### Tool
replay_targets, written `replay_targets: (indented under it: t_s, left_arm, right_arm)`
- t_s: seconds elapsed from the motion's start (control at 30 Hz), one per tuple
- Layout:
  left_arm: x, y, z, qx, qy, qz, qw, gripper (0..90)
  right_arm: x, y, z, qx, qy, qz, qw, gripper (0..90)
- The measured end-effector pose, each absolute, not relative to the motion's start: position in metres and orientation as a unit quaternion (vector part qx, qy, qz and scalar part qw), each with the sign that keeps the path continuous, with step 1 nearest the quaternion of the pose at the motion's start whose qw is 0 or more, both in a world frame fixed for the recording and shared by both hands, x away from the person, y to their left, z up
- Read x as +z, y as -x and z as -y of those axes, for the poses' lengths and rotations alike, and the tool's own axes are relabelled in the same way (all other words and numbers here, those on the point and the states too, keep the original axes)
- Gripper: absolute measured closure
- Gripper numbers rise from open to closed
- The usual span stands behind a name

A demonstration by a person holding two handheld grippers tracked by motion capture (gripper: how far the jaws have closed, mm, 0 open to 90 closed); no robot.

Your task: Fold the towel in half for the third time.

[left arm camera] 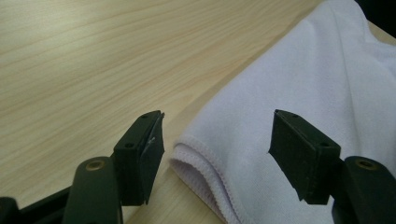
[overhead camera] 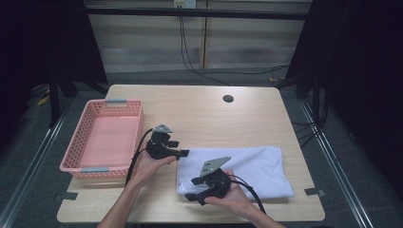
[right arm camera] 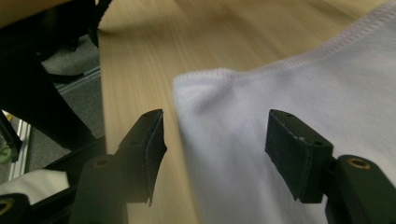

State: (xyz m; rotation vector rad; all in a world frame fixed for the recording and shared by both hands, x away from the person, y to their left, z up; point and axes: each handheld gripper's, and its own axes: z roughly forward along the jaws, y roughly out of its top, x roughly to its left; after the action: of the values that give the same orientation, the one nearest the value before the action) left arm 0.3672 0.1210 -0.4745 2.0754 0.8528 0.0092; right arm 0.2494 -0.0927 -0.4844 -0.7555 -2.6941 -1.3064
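A white folded cloth (overhead camera: 247,166) lies on the front right part of the wooden table (overhead camera: 199,109). My left gripper (overhead camera: 183,153) is at the cloth's far left corner, open. In the left gripper view the layered corner of the cloth (left arm camera: 303,84) lies between the spread jaws of that gripper (left arm camera: 219,126), and neither pad touches it. My right gripper (overhead camera: 190,196) is at the near left corner, also open. Seen from the right gripper view, the cloth (right arm camera: 303,70) reaches in between the jaws of the right gripper (right arm camera: 215,121), with its stitched corner just ahead.
A pink plastic basket (overhead camera: 76,152) with nothing in it stands at the table's left edge. A round cable hole (overhead camera: 228,99) sits near the far edge. The table's front edge runs close under the right hand, and dark floor lies beyond it.
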Motion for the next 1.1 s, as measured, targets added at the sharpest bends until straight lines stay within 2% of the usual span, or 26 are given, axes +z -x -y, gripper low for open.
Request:
replay_targets:
  t_s: [0.23,0.4,0.6,0.8,0.97,1.0,1.07,1.1]
  left_arm:
    - [-0.477,-0.370,-0.128,0.007,-0.825,-0.358,0.438,34.2]
    - [-0.481,-0.373,-0.131,0.011,-0.824,-0.366,0.433,34.0]
    - [-0.489,-0.378,-0.129,0.007,-0.829,-0.370,0.419,33.2]
    - [-0.493,-0.378,-0.125,0.010,-0.835,-0.371,0.407,32.3]
    - [-0.495,-0.377,-0.121,0.009,-0.840,-0.367,0.401,31.3]
    - [-0.496,-0.376,-0.119,0.008,-0.842,-0.364,0.399,31.3]
    - [-0.498,-0.375,-0.117,0.005,-0.846,-0.361,0.392,31.2]
    - [-0.499,-0.374,-0.115,0.007,-0.851,-0.354,0.388,31.3]
  right_arm:
    - [-0.498,-0.257,0.079,-0.411,0.230,0.882,0.019,39.1]
    - [-0.500,-0.250,0.076,-0.402,0.215,0.890,-0.013,39.1]
    - [-0.503,-0.245,0.078,-0.413,0.207,0.887,-0.029,39.2]
    - [-0.504,-0.238,0.073,-0.397,0.178,0.898,-0.070,39.2]
    - [-0.504,-0.235,0.072,-0.393,0.178,0.898,-0.082,39.8]
    - [-0.504,-0.236,0.072,-0.394,0.179,0.898,-0.083,41.6]
    - [-0.504,-0.237,0.073,-0.393,0.187,0.896,-0.091,51.9]
    - [-0.504,-0.238,0.074,-0.394,0.188,0.895,-0.093,53.5]
